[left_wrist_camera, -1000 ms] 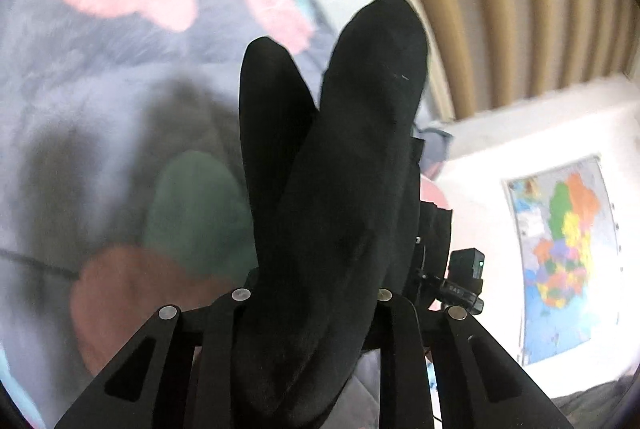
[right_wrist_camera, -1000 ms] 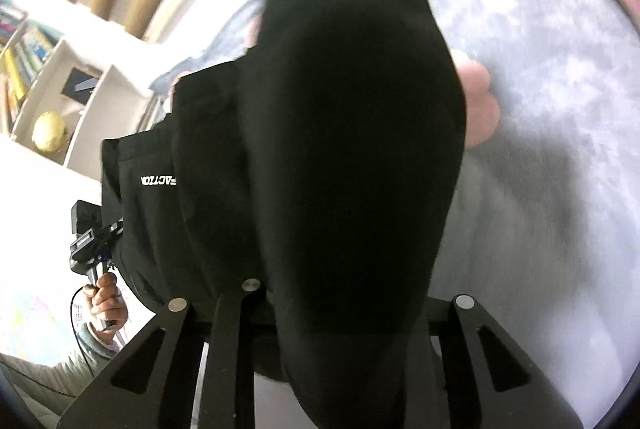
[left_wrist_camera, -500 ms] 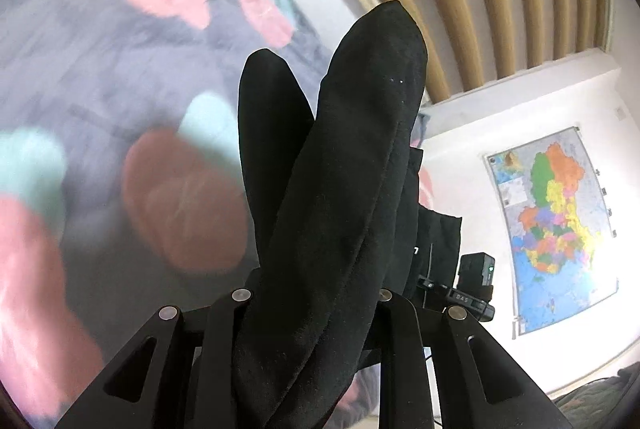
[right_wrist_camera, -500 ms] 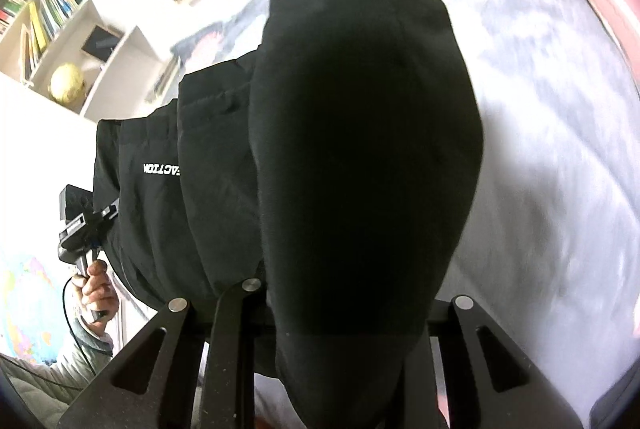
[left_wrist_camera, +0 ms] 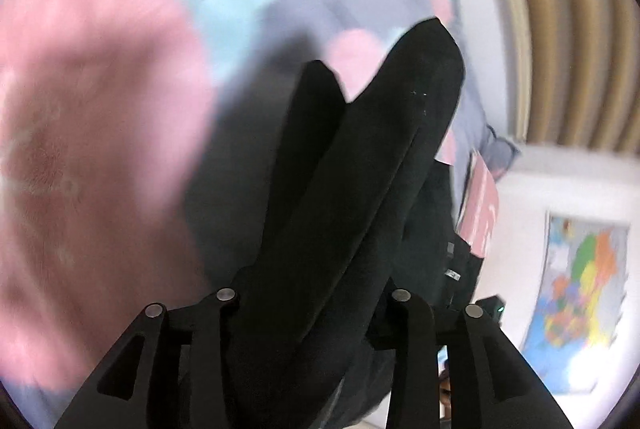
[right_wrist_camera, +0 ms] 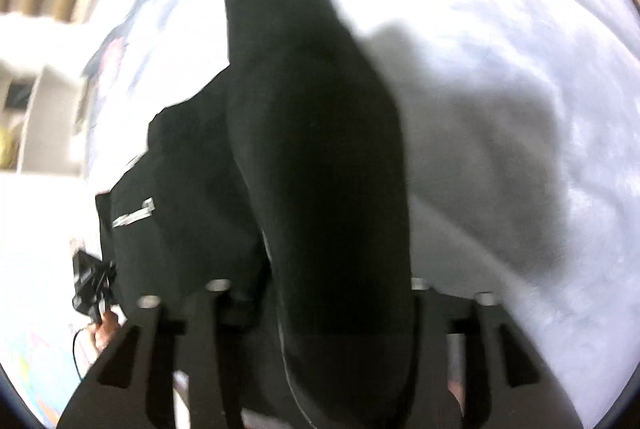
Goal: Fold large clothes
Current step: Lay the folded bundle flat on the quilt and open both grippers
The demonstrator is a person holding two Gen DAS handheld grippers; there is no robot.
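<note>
A large black garment (left_wrist_camera: 360, 213) hangs between both grippers. My left gripper (left_wrist_camera: 316, 309) is shut on a bunched fold of it, which stands up between the jaws and hides the fingertips. My right gripper (right_wrist_camera: 316, 309) is shut on another thick fold of the black garment (right_wrist_camera: 316, 157). The stretch between carries a small white label (right_wrist_camera: 134, 215). Both hold the cloth just above a grey blanket with pink and teal blotches (left_wrist_camera: 92, 109). The other hand-held gripper (right_wrist_camera: 90, 283) shows at the lower left of the right wrist view.
The grey blanket (right_wrist_camera: 520, 109) fills the right wrist view, with the garment's shadow on it. A beige ribbed wall (left_wrist_camera: 560, 29) and a wall map (left_wrist_camera: 580, 293) lie to the right in the left wrist view. A white shelf (right_wrist_camera: 40, 117) stands at the left.
Both grippers have dropped towards the blanket with the garment still held. The blanket pattern now looms larger and blurred, and the garment's shadow has grown.
</note>
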